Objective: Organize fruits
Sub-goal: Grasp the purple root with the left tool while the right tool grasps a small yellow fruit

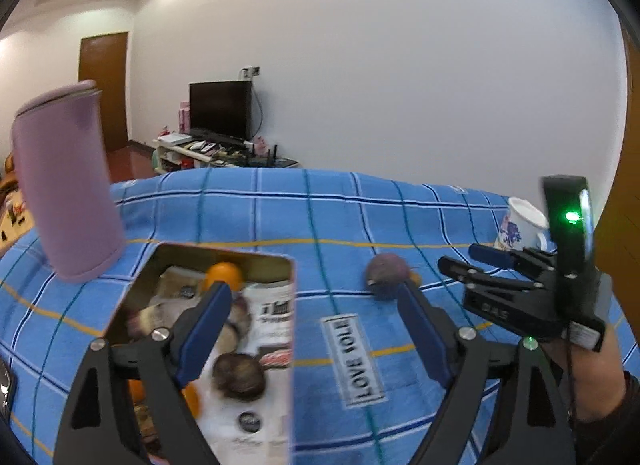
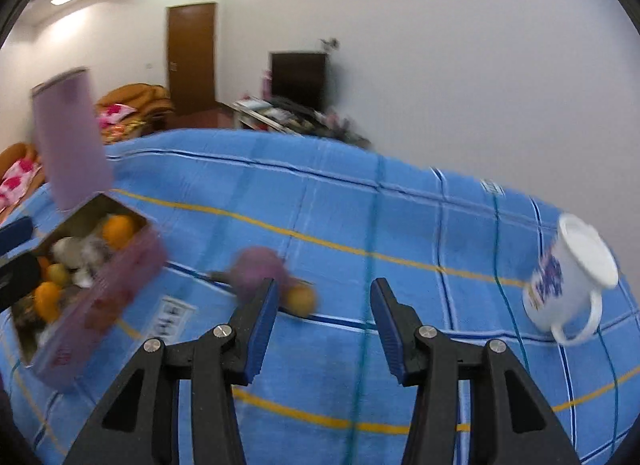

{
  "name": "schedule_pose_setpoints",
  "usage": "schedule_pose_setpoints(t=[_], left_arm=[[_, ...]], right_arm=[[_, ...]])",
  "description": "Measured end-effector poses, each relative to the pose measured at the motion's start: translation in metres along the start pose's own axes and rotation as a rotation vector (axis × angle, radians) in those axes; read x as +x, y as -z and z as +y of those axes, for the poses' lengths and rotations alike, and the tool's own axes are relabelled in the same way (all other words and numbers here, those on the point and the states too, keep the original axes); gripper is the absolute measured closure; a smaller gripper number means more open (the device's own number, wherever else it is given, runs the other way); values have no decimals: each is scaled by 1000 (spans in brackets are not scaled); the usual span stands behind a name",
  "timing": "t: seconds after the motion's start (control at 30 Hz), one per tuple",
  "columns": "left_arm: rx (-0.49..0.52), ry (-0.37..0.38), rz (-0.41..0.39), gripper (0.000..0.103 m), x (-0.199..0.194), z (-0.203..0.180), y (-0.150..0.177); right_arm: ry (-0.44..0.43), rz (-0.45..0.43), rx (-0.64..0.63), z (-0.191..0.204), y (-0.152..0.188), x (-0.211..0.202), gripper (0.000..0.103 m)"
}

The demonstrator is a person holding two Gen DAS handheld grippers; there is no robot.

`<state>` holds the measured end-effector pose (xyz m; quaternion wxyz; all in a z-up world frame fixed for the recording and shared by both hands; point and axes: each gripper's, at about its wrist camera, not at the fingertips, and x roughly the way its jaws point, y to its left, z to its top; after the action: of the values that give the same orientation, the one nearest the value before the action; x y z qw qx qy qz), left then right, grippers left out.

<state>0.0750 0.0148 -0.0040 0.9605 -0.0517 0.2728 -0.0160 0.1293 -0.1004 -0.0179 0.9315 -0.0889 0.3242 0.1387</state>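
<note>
A rectangular tin (image 1: pixel 291 305) lies on the blue checked cloth (image 1: pixel 360 217) and holds oranges (image 1: pixel 224 275) and dark purple fruit (image 1: pixel 239 376). It also shows at the left of the right wrist view (image 2: pixel 100 297). A purple fruit (image 1: pixel 386 276) (image 2: pixel 260 271) and a small orange one (image 2: pixel 301 298) lie on the cloth to the tin's right. My left gripper (image 1: pixel 310 305) is open and empty, its left finger over the tin. My right gripper (image 2: pixel 324 313) (image 1: pixel 460 261) is open and empty, just right of the loose fruits.
A tall lilac tumbler (image 1: pixel 66 185) (image 2: pixel 70 137) stands behind the tin. A white mug with blue print (image 1: pixel 520 225) (image 2: pixel 568 277) stands at the right. A label reading LOVE (image 1: pixel 354 361) is sewn on the cloth. A TV stand (image 1: pixel 216 145) is beyond the far edge.
</note>
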Motion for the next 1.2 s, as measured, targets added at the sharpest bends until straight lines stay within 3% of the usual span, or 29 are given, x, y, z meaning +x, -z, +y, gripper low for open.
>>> schedule_pose_setpoints(t=[0.17,0.33,0.7,0.77,0.8,1.0,1.2], left_arm=[[25,-8,24,16,28,-20,-5],[23,-31,35,10,46,-24,-7],[-28,-48,40,5,55,-13,-12],[-18,-51,38,5,54,-15,-12],[-13,-54,37,5,54,-16,-12],[-9,-52,55,5,62,-21,-13],[26,-47,84,6,75,-39,-10]], right_arm=[[-25,77,36,-11,3,29,53],[-81,82,41,-10,3,39,53],[-160,172,57,-4,3,63,56],[-165,176,33,1,3,64,64],[-169,179,15,5,3,64,78],[-170,158,16,3,4,60,77],[-85,112,12,-17,13,39,77]])
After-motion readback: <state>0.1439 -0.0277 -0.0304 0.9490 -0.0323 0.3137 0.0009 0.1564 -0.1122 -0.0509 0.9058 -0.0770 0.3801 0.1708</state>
